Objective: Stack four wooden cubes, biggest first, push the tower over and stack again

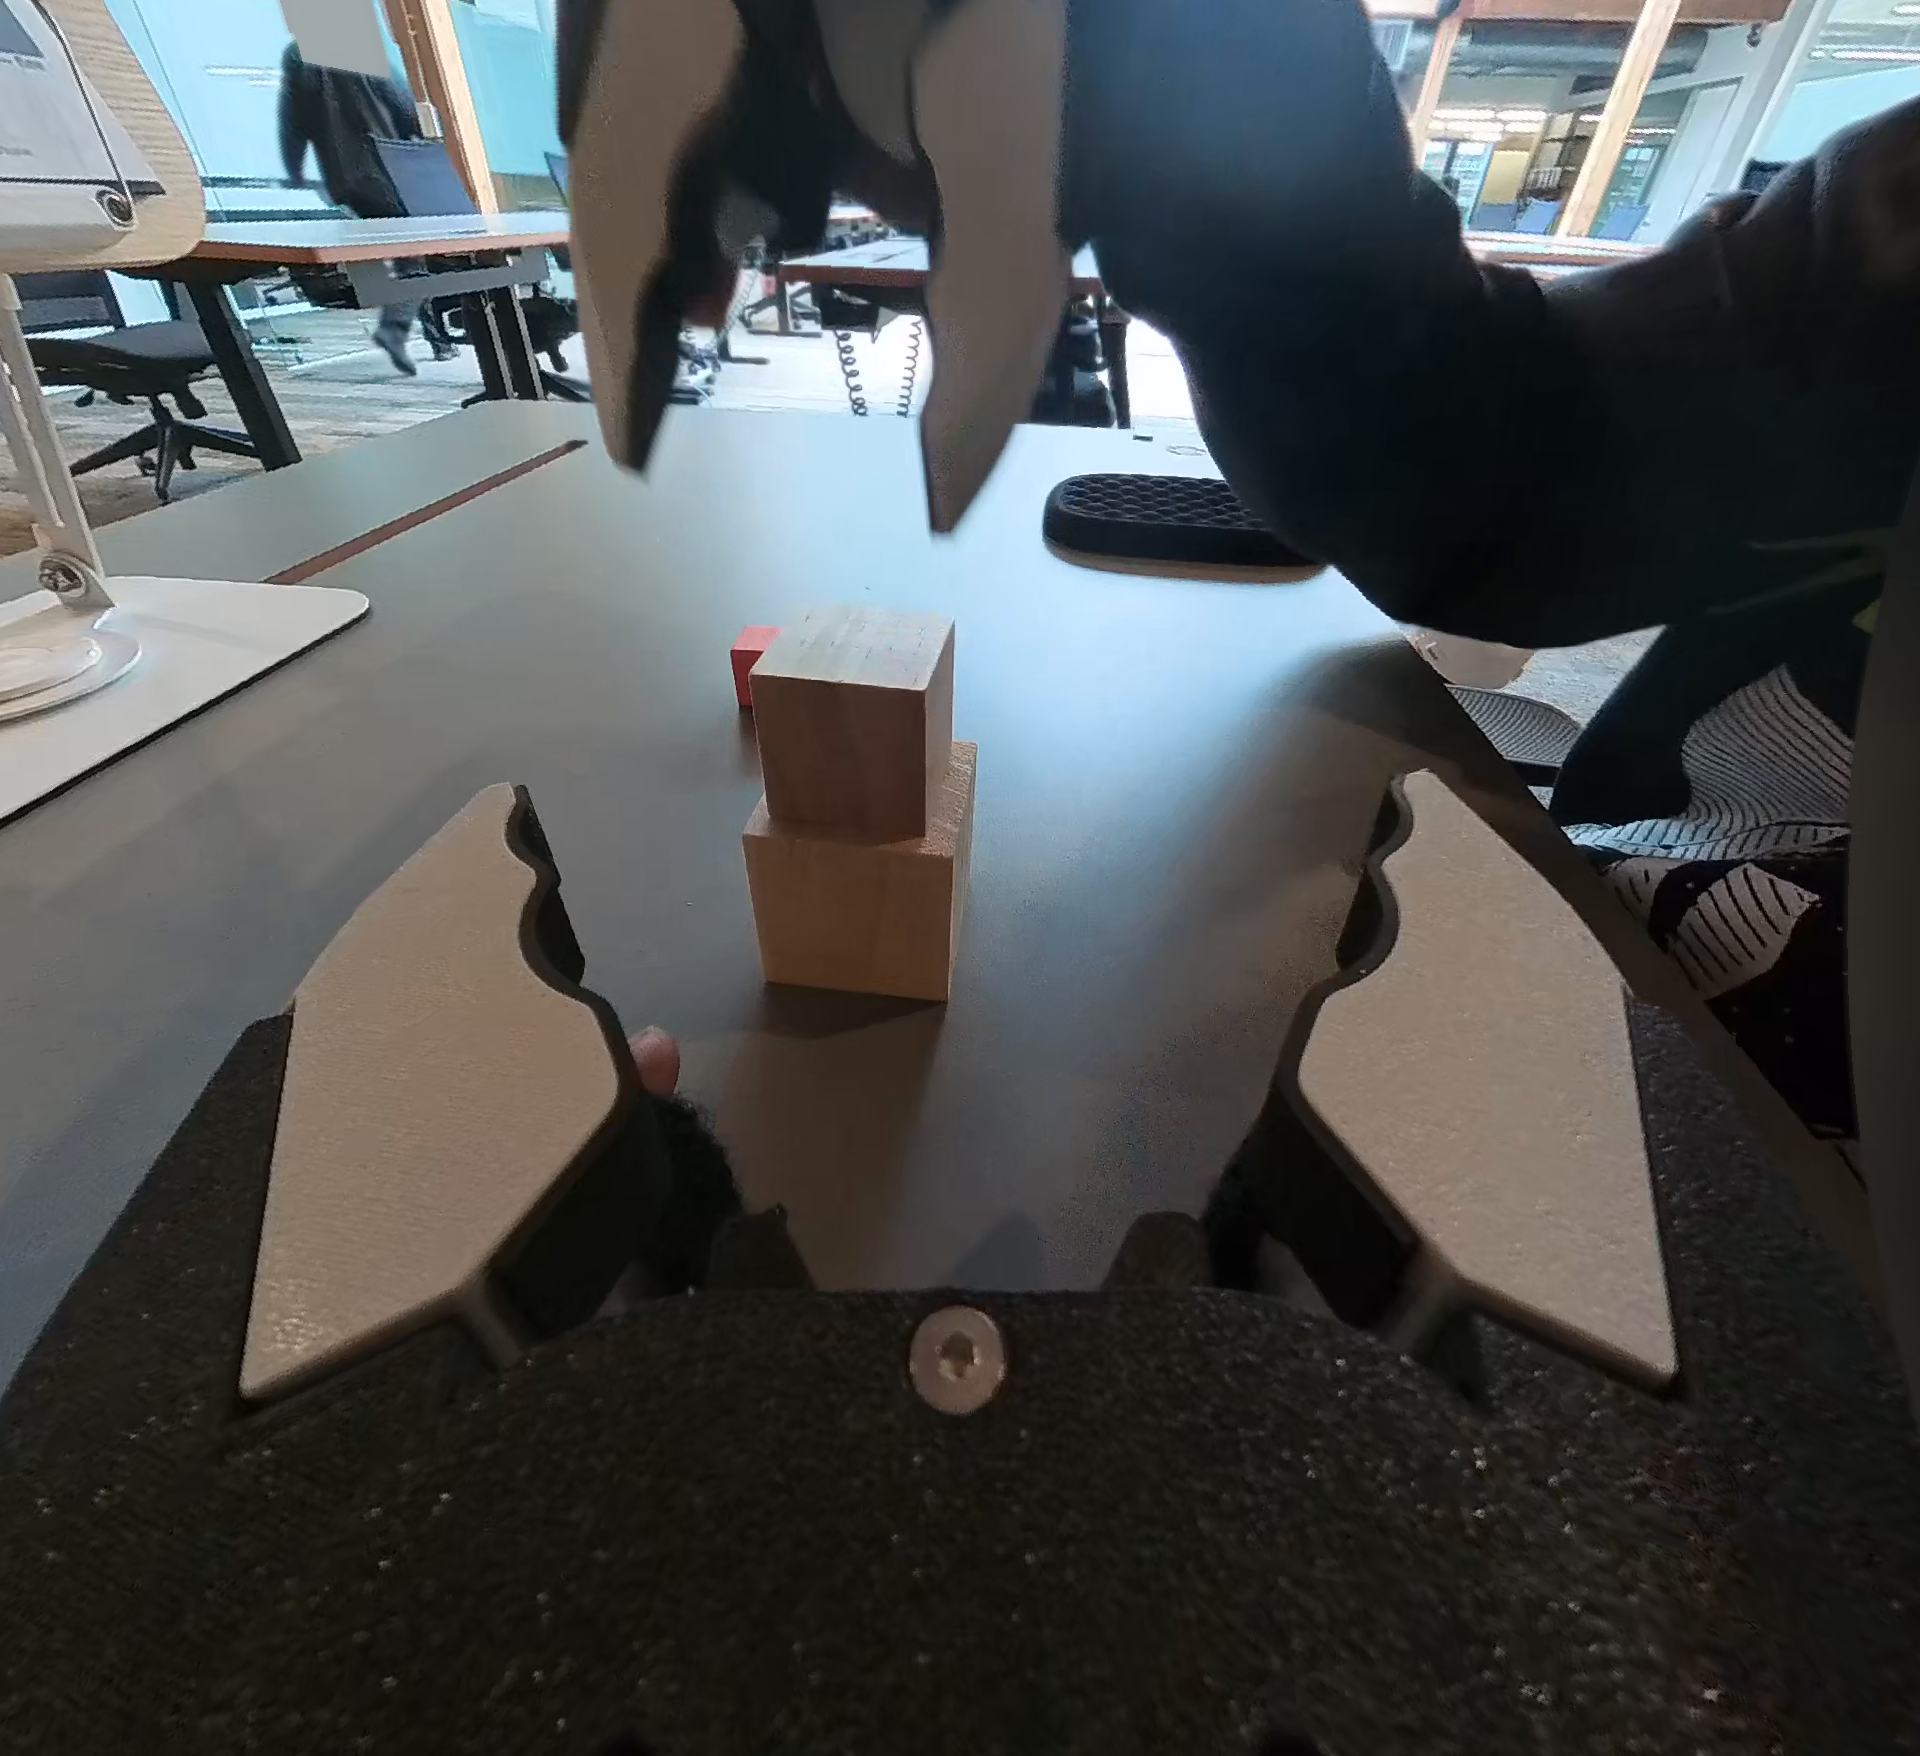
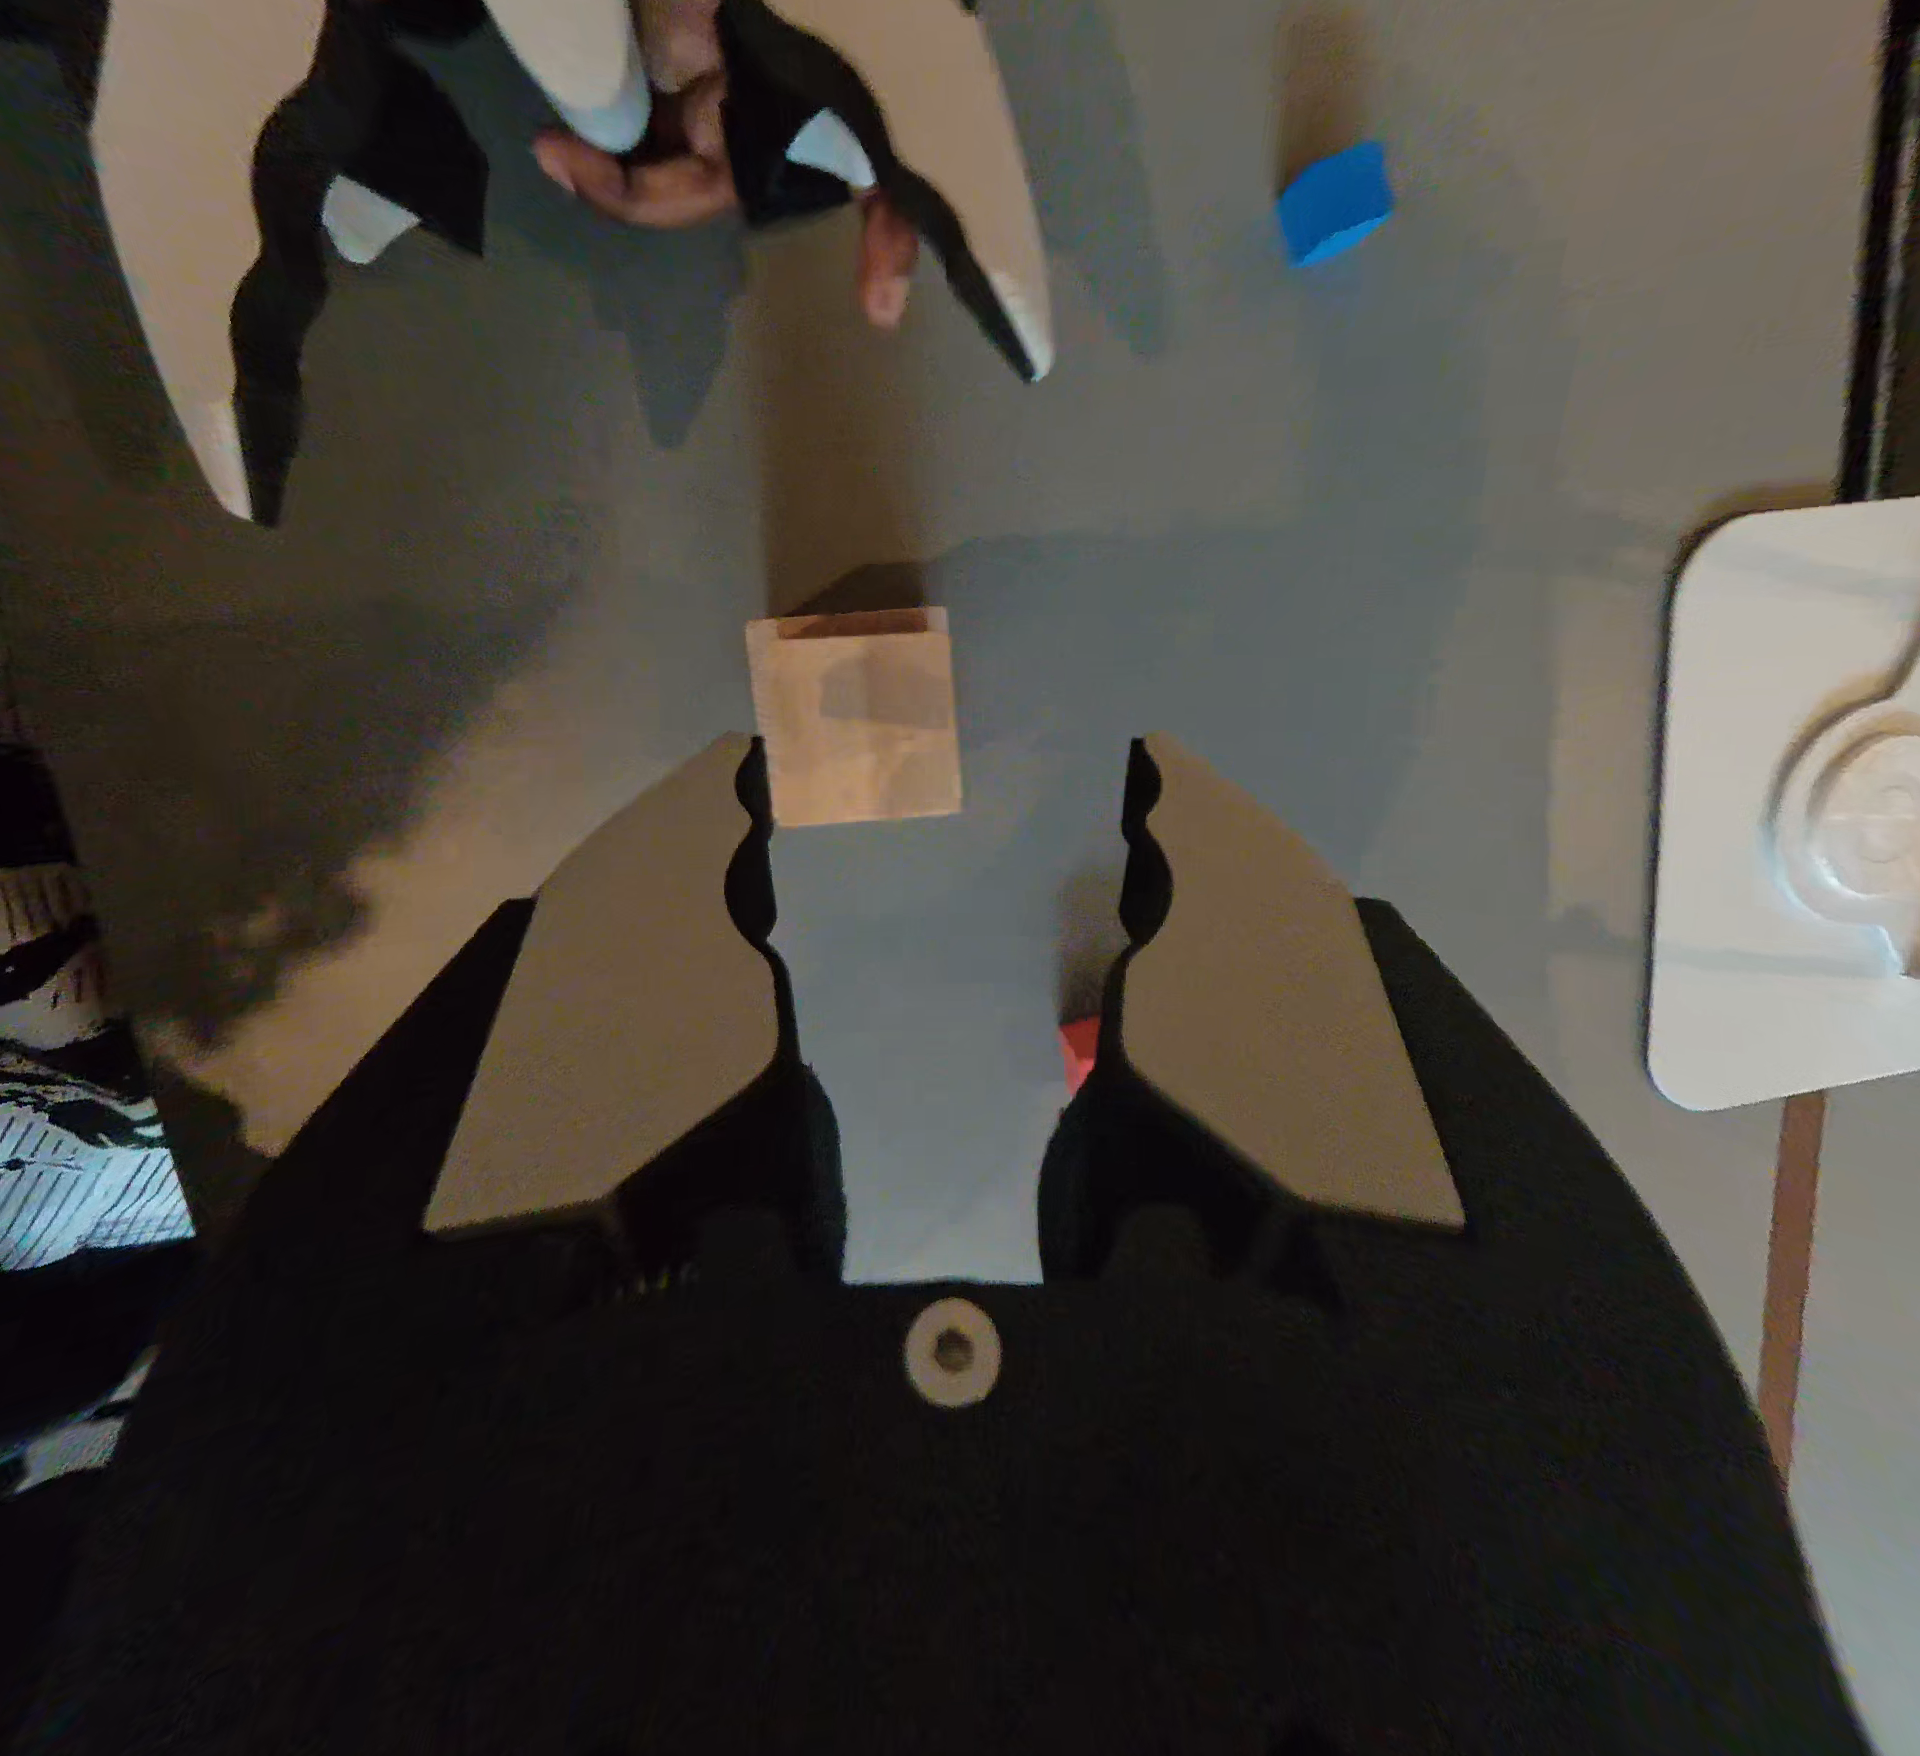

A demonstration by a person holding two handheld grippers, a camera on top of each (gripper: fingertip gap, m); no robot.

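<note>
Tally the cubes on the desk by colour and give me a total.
Plain wood: 2, the upper wooden cube stacked on the lower wooden cube
Red: 1, the red cube
Blue: 1, the blue cube
Total: 4

Your right gripper (image 2: 943, 745) looks straight down on the dark table (image 2: 1455, 418), jaws parted and empty. A plain wooden cube (image 2: 854, 717) lies just ahead of the fingertips, nearer the left jaw. A small red cube (image 2: 1078, 1054) shows partly behind the right jaw. A blue cube (image 2: 1334, 202) sits well ahead, right. The left gripper (image 2: 639, 433) hangs opposite, spread wide. A white base plate (image 2: 1787, 802) lies far right.
</note>
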